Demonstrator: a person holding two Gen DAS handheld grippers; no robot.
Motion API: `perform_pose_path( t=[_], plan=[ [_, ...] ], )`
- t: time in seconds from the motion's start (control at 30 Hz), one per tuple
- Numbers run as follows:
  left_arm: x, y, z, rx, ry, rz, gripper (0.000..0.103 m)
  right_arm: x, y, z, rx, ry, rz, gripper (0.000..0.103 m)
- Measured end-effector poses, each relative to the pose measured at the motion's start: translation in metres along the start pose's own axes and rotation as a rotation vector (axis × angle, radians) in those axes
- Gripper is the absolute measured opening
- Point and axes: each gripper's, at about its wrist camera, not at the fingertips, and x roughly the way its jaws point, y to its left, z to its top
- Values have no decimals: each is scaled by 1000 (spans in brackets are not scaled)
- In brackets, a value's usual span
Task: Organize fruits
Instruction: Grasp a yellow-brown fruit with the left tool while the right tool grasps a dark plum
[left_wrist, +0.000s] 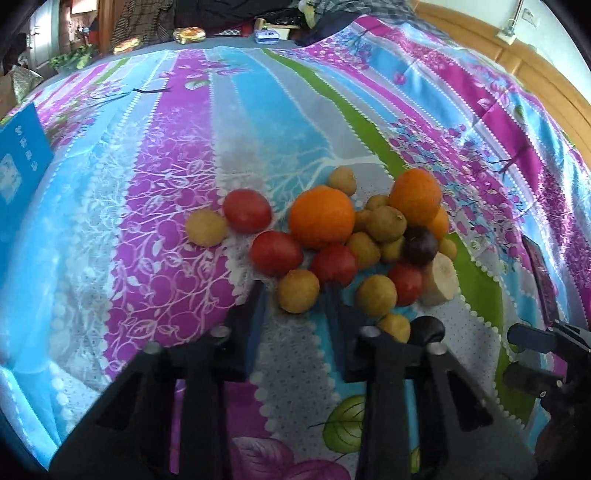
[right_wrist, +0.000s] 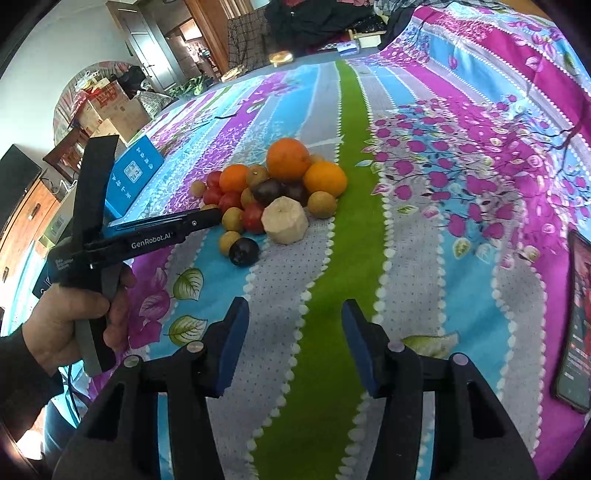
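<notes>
Reaching into the near side of the fruit pile (left_wrist: 354, 240), your left gripper (left_wrist: 295, 291) has its jaws spread, with a small yellow-brown fruit (left_wrist: 298, 291) sitting between the fingertips; you cannot tell whether the pads touch it. Your right gripper (right_wrist: 295, 314) hangs back from the pile, jaws wide and holding nothing, over the green stripe of the bedspread (right_wrist: 443, 221). Oranges, red tomatoes, dark plums and a peeled pale fruit (right_wrist: 284, 220) lie heaped together mid-bedspread. A phone (right_wrist: 576, 325) lies near the right edge, and a blue box (right_wrist: 135, 177) at the left edge.
</notes>
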Motion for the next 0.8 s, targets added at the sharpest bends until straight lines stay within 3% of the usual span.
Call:
perform_pose_path(
  t=[0.1,0.13,0.2,0.43,0.8],
  plan=[
    [-9,4,-2,-37,-17,6,25,10,8,5,-22,5,31,53],
    [-14,6,-4,-52,-25,4,25,13,12,7,-36,3,44,46],
    [-24,10,-9,-79,-38,2,25,19,18,11,-65,5,70,41],
    [-46,23,-20,-149,-72,16,25,36,39,28,-162,2,103,40],
    [-38,18,-27,-161,-44,19,25,72,44,34,-216,45,21,38]
  ],
)
